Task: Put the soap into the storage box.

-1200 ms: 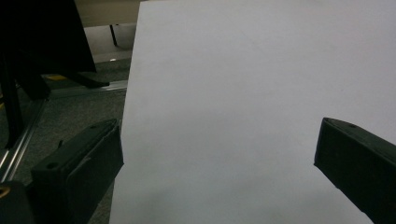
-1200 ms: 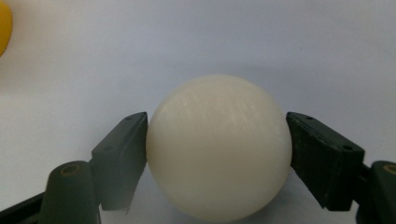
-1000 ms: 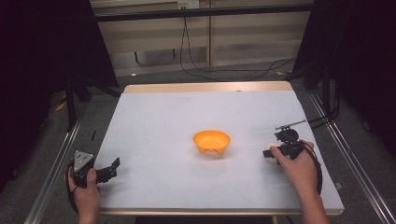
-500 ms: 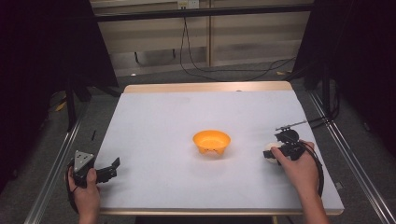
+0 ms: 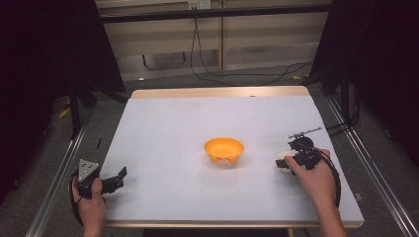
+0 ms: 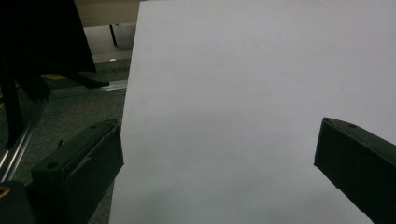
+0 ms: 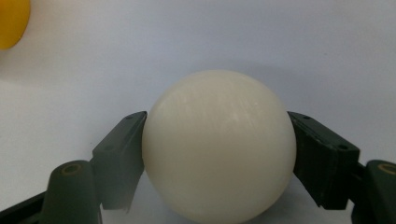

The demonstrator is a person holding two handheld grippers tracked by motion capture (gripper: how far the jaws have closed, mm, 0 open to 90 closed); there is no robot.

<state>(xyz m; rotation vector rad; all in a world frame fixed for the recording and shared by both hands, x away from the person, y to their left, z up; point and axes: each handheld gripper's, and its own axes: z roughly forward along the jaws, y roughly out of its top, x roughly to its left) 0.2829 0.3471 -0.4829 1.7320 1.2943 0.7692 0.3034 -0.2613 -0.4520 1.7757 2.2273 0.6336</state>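
Observation:
A cream-white ball sits between the two black jaws of my right gripper, both pads pressed against its sides. From above, that ball is at the table's right, just ahead of my right gripper and the hand holding it. An orange bowl stands upright in the middle of the white table; its yellow-orange edge peeks in at the top left of the right gripper view. My left gripper rests near the front left corner, jaws wide apart over bare tabletop.
Metal rails run along both sides of the table. Cables lie on the floor beyond the far edge. A thin black rod sticks out just behind the right gripper.
The right hand and its gripper have shifted slightly left and toward the front; the white ball now shows at its jaws. The left gripper has not moved.

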